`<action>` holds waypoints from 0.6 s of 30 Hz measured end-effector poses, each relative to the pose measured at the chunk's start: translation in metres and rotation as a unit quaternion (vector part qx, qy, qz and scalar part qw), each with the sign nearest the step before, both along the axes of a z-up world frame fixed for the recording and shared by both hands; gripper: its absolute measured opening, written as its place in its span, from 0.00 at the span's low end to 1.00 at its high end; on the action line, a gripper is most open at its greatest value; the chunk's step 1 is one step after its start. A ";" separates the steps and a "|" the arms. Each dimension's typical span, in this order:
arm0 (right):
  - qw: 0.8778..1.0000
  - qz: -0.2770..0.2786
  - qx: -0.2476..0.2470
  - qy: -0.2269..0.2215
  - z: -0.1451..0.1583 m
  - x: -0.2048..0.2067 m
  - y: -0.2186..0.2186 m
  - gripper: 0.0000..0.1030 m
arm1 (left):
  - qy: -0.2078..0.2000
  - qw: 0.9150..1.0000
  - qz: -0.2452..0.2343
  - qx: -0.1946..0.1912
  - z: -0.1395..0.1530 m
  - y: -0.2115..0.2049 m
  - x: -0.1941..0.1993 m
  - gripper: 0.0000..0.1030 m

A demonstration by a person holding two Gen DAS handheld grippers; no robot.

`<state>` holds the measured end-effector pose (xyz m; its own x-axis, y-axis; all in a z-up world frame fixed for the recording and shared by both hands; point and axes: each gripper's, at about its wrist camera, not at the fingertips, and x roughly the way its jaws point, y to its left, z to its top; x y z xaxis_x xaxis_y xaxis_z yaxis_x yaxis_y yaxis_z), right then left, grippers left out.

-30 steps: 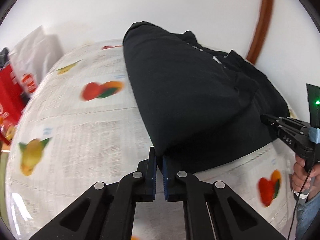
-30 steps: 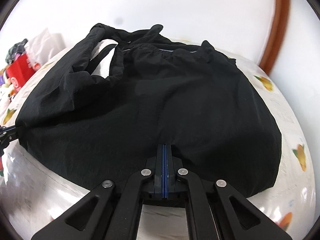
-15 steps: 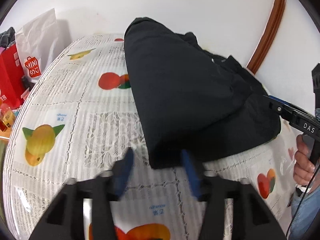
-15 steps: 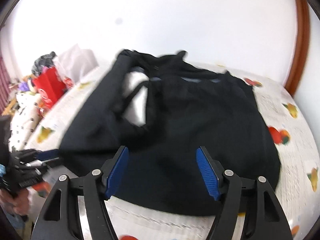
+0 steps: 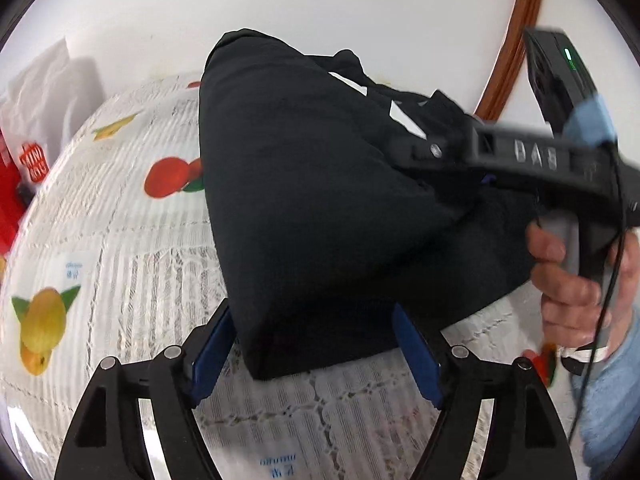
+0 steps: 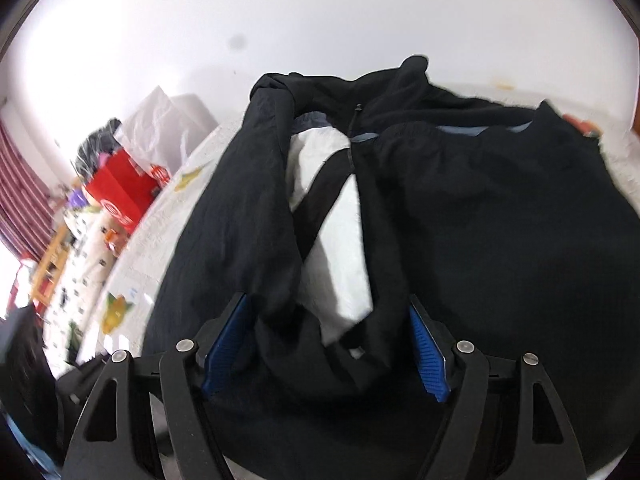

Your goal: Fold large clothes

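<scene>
A large black garment (image 5: 312, 200) lies partly folded on a fruit-print tablecloth (image 5: 120, 240). My left gripper (image 5: 316, 352) is open, its blue pads on either side of the garment's near corner. My right gripper (image 6: 324, 352) is open and low over the garment (image 6: 500, 240), above a gap where a white patch (image 6: 336, 216) shows between black strips. The right gripper also shows in the left wrist view (image 5: 520, 156), held by a hand over the garment's right side.
A red box (image 6: 120, 192) and a white bag (image 6: 160, 128) stand at the table's far left. A white wall is behind. A brown curved frame (image 5: 516, 40) runs up at the right. Bare tablecloth lies left of the garment.
Both grippers were shut on the garment's near edge a second ago and have opened and let go. The right gripper has moved left over the garment.
</scene>
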<state>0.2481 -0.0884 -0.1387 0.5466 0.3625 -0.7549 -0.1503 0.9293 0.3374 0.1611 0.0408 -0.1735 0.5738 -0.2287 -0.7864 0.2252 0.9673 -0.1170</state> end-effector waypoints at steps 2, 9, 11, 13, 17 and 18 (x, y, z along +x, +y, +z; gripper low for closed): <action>1.000 -0.008 0.005 0.000 -0.002 0.007 0.003 0.68 | 0.000 1.000 0.002 0.012 -0.001 -0.005 0.002 0.78; 0.996 0.016 0.003 -0.085 0.034 -0.013 0.003 0.06 | -0.009 0.998 0.008 0.061 -0.004 -0.016 0.002 0.81; 0.992 0.000 0.032 -0.126 0.055 -0.033 -0.019 0.05 | -0.008 0.998 0.016 0.056 -0.004 -0.011 0.002 0.81; 0.988 -0.015 0.038 -0.152 0.065 -0.050 -0.036 0.05 | -0.008 0.998 0.019 0.056 -0.004 -0.009 0.004 0.81; 0.984 -0.072 0.005 -0.163 0.061 -0.075 -0.066 0.05 | -0.007 0.998 0.021 0.060 -0.004 -0.010 0.006 0.81; 0.986 -0.085 -0.003 -0.144 0.052 -0.076 -0.073 0.05 | -0.007 0.998 0.021 0.061 -0.004 -0.011 0.007 0.81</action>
